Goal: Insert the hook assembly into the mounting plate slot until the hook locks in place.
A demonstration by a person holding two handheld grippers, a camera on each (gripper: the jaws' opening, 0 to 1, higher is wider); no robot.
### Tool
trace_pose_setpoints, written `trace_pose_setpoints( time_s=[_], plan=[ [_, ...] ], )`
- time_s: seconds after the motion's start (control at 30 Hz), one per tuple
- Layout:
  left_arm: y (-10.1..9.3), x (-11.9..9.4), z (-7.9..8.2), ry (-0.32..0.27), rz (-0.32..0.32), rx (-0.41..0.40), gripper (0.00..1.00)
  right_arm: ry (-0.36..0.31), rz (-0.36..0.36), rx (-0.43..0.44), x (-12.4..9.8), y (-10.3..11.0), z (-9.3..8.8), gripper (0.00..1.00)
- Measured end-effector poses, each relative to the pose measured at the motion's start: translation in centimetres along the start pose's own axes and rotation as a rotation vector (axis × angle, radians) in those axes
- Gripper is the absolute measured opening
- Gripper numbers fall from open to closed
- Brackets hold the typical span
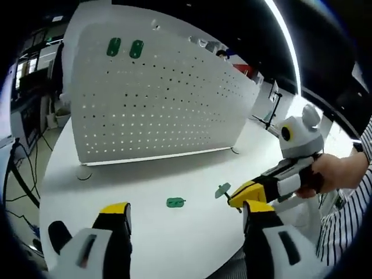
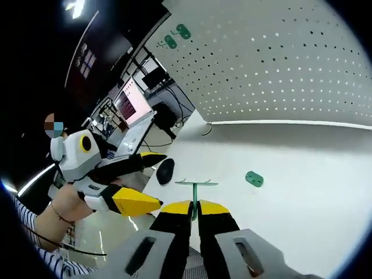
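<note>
right tongs point(image 2: 195, 207) clamped on green hook point(image 2: 195, 187)

Green hook point(image 2: 195, 192) upright in jaws; another point(image 1: 175, 202) flat on table; two point(image 1: 125, 47) on pegboard point(image 1: 168, 99)

A dark room with a ceiling light strip point(image 1: 286, 35) and lit monitors point(image 2: 131, 104) behind.

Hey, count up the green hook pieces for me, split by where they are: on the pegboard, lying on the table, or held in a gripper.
On the pegboard: 2
Lying on the table: 1
Held in the right gripper: 1
Total: 4
</note>
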State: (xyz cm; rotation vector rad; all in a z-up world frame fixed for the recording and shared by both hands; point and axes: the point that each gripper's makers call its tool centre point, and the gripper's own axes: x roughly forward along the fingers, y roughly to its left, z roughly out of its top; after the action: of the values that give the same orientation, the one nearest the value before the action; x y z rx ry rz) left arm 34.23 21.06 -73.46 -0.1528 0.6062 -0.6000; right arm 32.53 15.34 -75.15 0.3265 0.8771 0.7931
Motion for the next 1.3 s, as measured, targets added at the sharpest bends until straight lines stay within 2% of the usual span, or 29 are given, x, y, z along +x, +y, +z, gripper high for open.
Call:
trace_pose_setpoints(
  time_s=[0.13, 0.23, 0.33, 0.4, 0.5, 0.53, 0.6, 0.63, 0.83, 0.97, 1.13, 1.2, 1.23, 1.3],
  plan=[
    [-0.8, 0.3, 0.3, 0.001, -0.048, 0.006, 0.78, 0.006, 0.036, 0.023, -0.5, 0.4, -0.3, 0.0],
    [-1.4, 0.4, 0.6, -0.007, -0.076, 0.021, 0.75, 0.0, 0.072, 0.093, -0.9, 0.5, -0.3, 0.0],
    [-1.8, 0.5, 1.0, -0.013, -0.098, 0.031, 0.75, -0.001, 0.074, 0.106, -1.4, 0.3, -0.3, 0.0],
    [-1.7, 0.6, 1.1, -0.013, -0.098, 0.034, 0.74, -0.02, 0.109, 0.178, -1.6, 0.9, 0.1, 0.0],
    [-2.1, 0.7, 1.3, -0.014, -0.125, 0.036, 0.7, -0.018, 0.119, 0.176, -2.0, 0.9, 0.3, 0.0],
    [-2.2, 0.7, 1.4, -0.018, -0.134, 0.036, 0.68, -0.021, 0.143, 0.2, -2.2, 1.1, 0.3, 0.0],
    [-2.9, 0.6, 1.8, -0.03, -0.167, 0.037, 0.65, -0.032, 0.206, 0.32, -2.6, 1.8, 0.7, 0.0],
    [-3.1, 0.6, 1.9, -0.034, -0.18, 0.038, 0.63, -0.039, 0.215, 0.341, -2.8, 1.6, 0.9, 0.0],
    [-4.1, 0.6, 2.7, -0.055, -0.228, 0.068, 0.52, -0.043, 0.231, 0.341, -3.5, 1.4, 1.3, 0.0],
    [-4.7, 0.7, 3.3, -0.073, -0.262, 0.066, 0.52, -0.043, 0.241, 0.345, -3.9, 1.4, 1.3, 0.0],
    [-6.1, 1.0, 3.3, -0.065, -0.316, 0.097, 0.5, -0.032, 0.265, 0.344, -4.2, 1.8, 1.2, 0.0],
    [-6.4, 1.1, 3.4, -0.06, -0.328, 0.069, 0.51, -0.028, 0.294, 0.37, -4.5, 2.3, 1.3, 0.0],
    [-6.8, 1.0, 3.7, -0.077, -0.345, 0.054, 0.5, -0.029, 0.295, 0.364, -4.6, 2.3, 1.3, 0.0],
    [-7.1, 1.0, 3.8, -0.077, -0.361, 0.065, 0.46, -0.024, 0.312, 0.378, -4.9, 2.4, 1.1, 0.0]
  ],
)
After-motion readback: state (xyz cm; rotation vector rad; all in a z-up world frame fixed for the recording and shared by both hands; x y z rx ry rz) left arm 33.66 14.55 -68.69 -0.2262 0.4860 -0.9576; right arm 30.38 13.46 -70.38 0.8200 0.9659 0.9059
